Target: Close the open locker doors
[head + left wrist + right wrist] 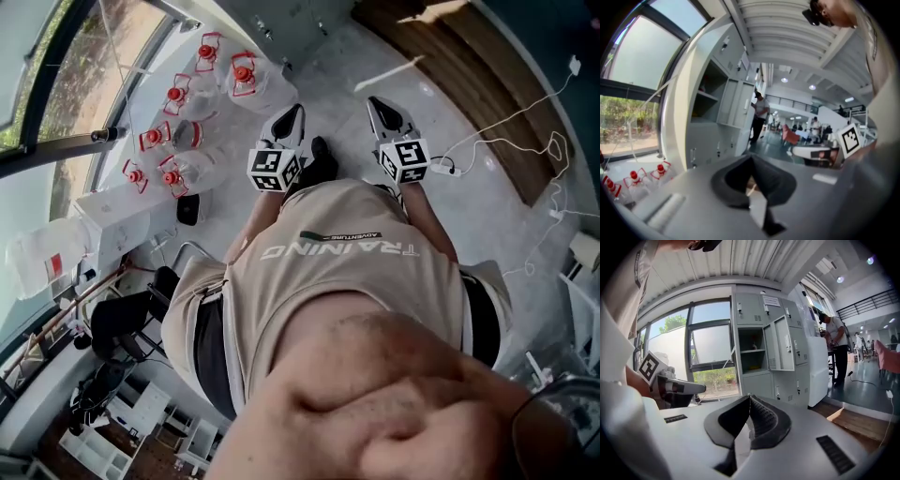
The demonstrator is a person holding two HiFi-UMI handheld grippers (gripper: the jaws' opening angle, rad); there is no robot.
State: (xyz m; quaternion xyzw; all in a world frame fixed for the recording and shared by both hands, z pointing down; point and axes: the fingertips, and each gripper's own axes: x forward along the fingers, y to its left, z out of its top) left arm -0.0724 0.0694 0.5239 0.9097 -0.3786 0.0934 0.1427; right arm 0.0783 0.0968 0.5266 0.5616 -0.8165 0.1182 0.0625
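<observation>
The left claw (292, 115) and right claw (379, 104) are together and empty; the person should approach and push the open door (783, 344) flat.

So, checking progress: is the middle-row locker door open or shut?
Open: the locker door stands swung outward, showing the shelf inside.
</observation>
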